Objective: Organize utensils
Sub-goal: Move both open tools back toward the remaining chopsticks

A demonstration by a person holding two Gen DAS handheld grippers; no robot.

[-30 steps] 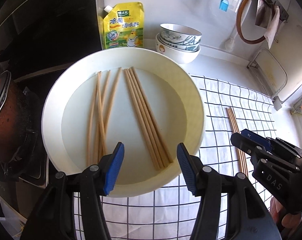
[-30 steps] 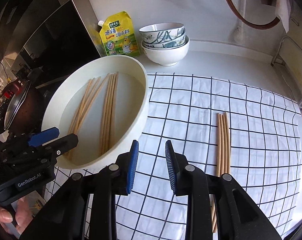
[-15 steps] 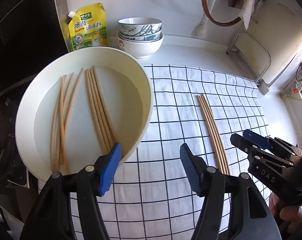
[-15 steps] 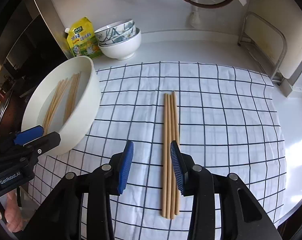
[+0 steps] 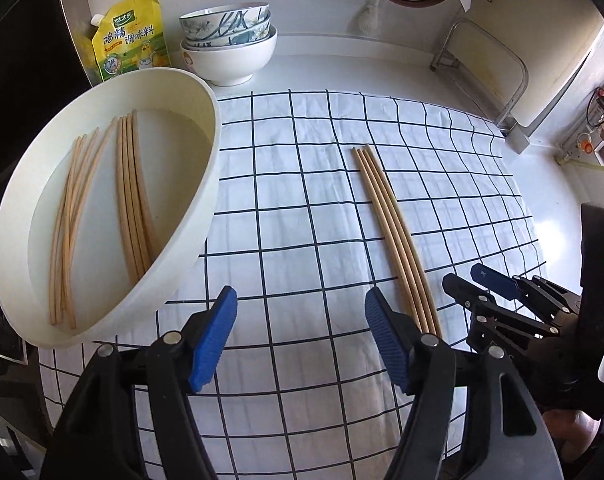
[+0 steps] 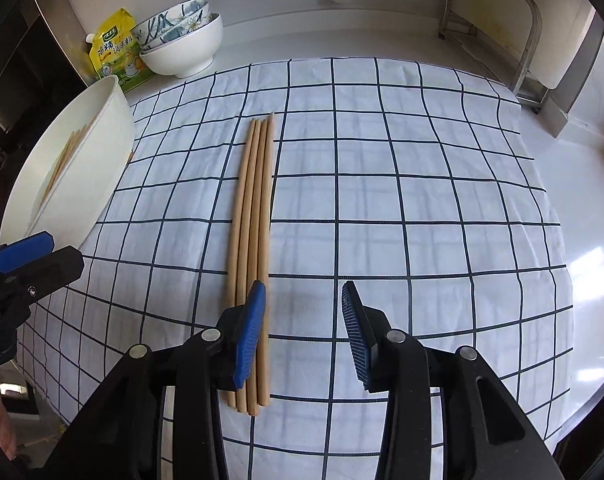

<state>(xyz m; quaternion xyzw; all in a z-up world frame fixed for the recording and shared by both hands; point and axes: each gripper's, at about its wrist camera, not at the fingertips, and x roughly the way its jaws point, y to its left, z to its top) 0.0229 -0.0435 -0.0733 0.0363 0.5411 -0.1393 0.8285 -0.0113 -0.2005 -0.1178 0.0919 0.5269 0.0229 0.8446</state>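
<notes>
A: Right wrist view first: the laid-out chopsticks [image 6: 252, 240] lie on the checked cloth [image 6: 401, 200] just left of centre, four sticks touching side by side. Their long axis runs from the lower middle of the frame up toward the back wall, with the narrower tips at the far end.

B: Why bunched like that?

A: My guess is they're the sorted batch, squared up and kept parallel so more can join. The rest sit in the white basin [image 5: 182, 208] at the left of the left wrist view, in two loose groups, also lengthwise away from the camera.

B: And the tongs?

A: The right tongs [image 6: 302, 332] are released, having just opened further. Nothing is between the pads, and the left-hand pad sits over the near end of the bundle; I can't tell whether it touches. The left tongs [image 5: 298, 336] have just been widening too and hold nothing, hanging over bare cloth between basin and bundle.

B: So both hands are free?

A: Yes. I'd judge the next fetch comes from the basin.
</notes>
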